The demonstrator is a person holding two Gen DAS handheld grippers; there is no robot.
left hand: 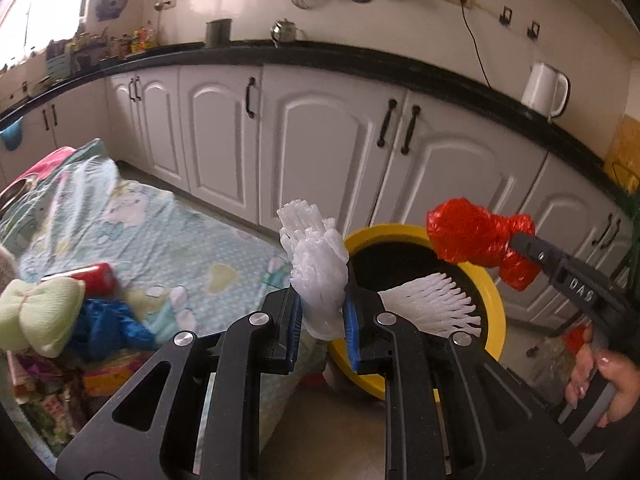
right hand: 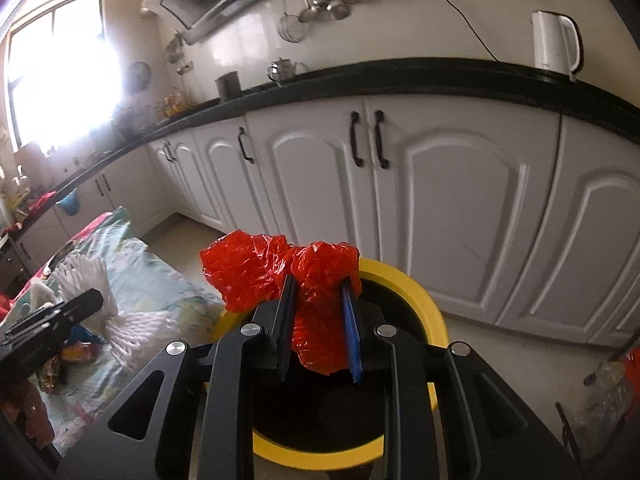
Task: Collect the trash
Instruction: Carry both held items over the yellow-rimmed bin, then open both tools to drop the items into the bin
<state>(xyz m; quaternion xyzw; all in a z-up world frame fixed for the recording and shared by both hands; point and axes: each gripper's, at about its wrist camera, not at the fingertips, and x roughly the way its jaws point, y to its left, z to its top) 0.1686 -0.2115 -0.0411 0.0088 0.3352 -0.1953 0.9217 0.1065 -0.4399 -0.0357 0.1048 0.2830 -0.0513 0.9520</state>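
My left gripper [left hand: 323, 312] is shut on a white foam net sleeve [left hand: 316, 272], which sticks up between the blue pads and fans out to the right over the bin. A yellow-rimmed bin [left hand: 492, 292] with a dark inside stands on the floor just ahead. My right gripper [right hand: 319, 316] is shut on a crumpled red plastic bag [right hand: 276, 268], held above the bin [right hand: 400, 276]. In the left wrist view the right gripper [left hand: 516, 242] comes in from the right with the red bag [left hand: 464, 232] over the bin's far rim. The right wrist view shows the left gripper [right hand: 90, 300] at the left with the white sleeve [right hand: 132, 332].
A table with a pale patterned cloth [left hand: 152, 236] lies left of the bin, bearing a red can [left hand: 98, 278], a blue bag [left hand: 108, 328] and a green cloth bundle [left hand: 40, 316]. White cabinets [left hand: 320, 140] under a black counter run behind. A white kettle [left hand: 544, 88] stands on the counter.
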